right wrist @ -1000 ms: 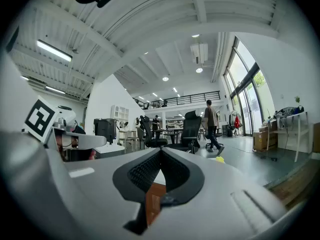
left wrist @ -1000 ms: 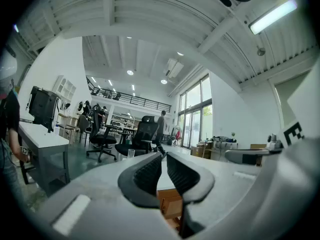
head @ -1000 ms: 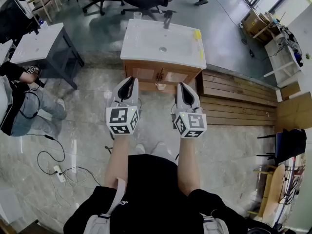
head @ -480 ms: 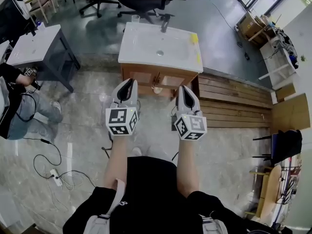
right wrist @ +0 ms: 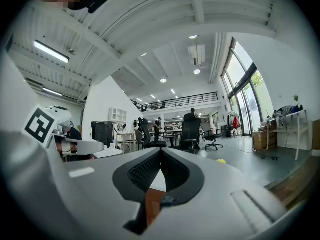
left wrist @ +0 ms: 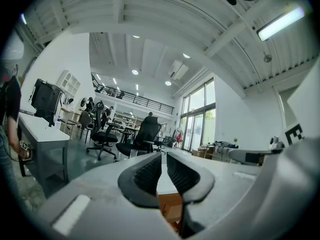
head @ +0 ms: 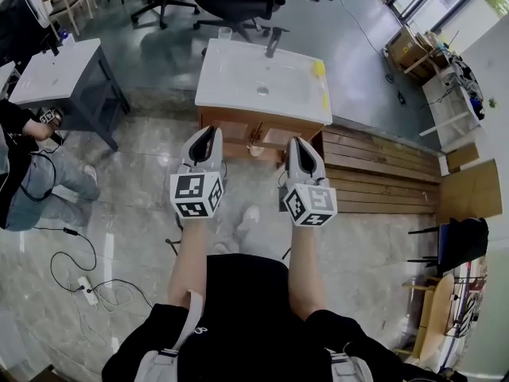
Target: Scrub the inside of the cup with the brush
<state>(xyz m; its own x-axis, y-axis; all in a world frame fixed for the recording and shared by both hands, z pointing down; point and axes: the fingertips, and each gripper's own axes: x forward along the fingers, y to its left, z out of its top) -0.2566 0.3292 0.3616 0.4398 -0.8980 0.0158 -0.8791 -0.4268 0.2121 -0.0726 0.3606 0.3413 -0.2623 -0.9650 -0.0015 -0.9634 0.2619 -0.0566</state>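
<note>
Locating item one, please: the cup? (clerk)

Cup (head: 220,32): clear, upright, at the counter's (head: 231,82) far left corner. Brush: not identified; a dark item (head: 273,40) at the counter's far edge is too small to tell. (checker)

Grippers? (clerk)

Left gripper (head: 208,134): fingers a narrow slit apart, empty. Right gripper (head: 299,143): fingers closed, empty. Both short of the counter's near edge. (checker)

Risk? (clerk)

Probably tipping: a reach across the counter could knock the cup off that far edge. (checker)
</note>
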